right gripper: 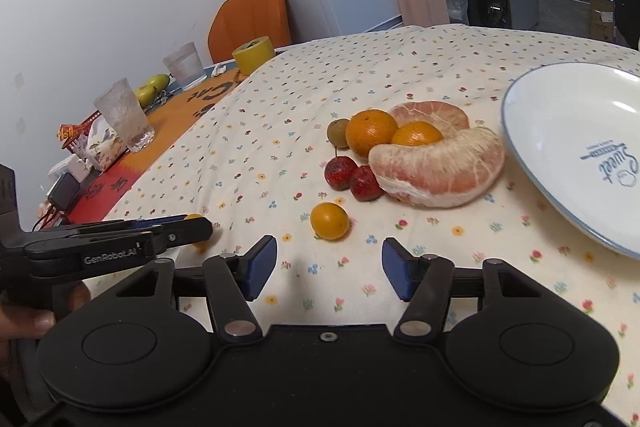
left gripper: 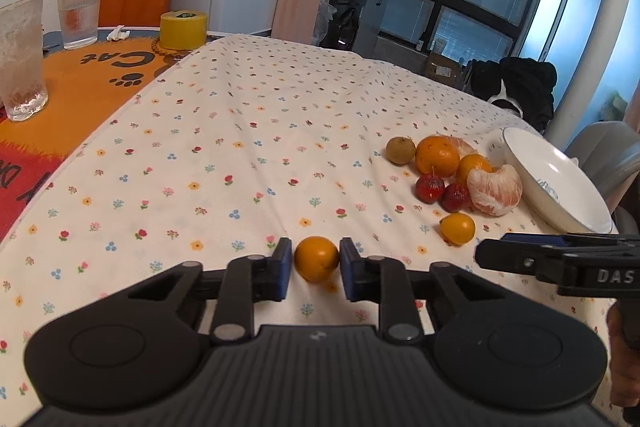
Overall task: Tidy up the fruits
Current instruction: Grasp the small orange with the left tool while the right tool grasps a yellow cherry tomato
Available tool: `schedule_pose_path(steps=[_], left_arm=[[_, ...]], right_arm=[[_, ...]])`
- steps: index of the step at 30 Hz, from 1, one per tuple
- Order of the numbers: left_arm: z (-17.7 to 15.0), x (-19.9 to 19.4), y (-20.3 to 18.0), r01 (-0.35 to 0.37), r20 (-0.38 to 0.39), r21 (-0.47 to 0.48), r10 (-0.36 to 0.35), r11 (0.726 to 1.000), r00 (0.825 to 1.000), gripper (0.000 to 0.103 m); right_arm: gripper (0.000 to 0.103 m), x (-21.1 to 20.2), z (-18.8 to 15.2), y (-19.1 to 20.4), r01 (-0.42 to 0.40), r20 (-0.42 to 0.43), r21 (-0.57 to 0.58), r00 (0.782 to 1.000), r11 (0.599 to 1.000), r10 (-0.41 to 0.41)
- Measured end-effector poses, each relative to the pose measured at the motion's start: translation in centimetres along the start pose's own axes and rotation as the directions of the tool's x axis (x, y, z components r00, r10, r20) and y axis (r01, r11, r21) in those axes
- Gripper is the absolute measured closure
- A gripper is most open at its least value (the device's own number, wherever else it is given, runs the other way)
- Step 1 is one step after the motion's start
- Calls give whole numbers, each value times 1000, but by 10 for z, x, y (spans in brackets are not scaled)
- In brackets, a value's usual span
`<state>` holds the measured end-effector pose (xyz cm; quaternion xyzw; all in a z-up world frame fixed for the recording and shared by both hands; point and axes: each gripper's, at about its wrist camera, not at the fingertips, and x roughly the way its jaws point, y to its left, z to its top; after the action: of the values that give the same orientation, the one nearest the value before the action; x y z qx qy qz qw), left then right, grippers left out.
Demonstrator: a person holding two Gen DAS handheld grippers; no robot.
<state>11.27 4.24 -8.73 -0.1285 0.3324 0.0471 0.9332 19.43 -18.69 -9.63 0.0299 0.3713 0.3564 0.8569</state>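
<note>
Bracketing a small orange (left gripper: 316,258) on the floral tablecloth (left gripper: 240,147), the left gripper (left gripper: 314,269) stands narrowly open, pads just clear. Only the right-wrist view shows the wide-open, empty right gripper (right gripper: 329,269) and the white plate's (right gripper: 560,131) empty interior.

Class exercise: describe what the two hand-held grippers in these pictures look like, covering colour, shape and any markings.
Both are black plastic. The left hand-held gripper has two blue rectangular pads on jointed black links with silver pivot pins, above a ribbed dark body flanked by round housings. The right hand-held gripper matches it. White lettering shows on their sides: "GenRobot.AI" and "DAS".
</note>
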Motion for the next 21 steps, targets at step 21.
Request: schedule_pose_path(steps=[21], left_arm=[[8,-21,-14,33,51,13,-34,999,998,81]], right_arm=[[83,0,3,1,-30,31,-8,999,1000,30]])
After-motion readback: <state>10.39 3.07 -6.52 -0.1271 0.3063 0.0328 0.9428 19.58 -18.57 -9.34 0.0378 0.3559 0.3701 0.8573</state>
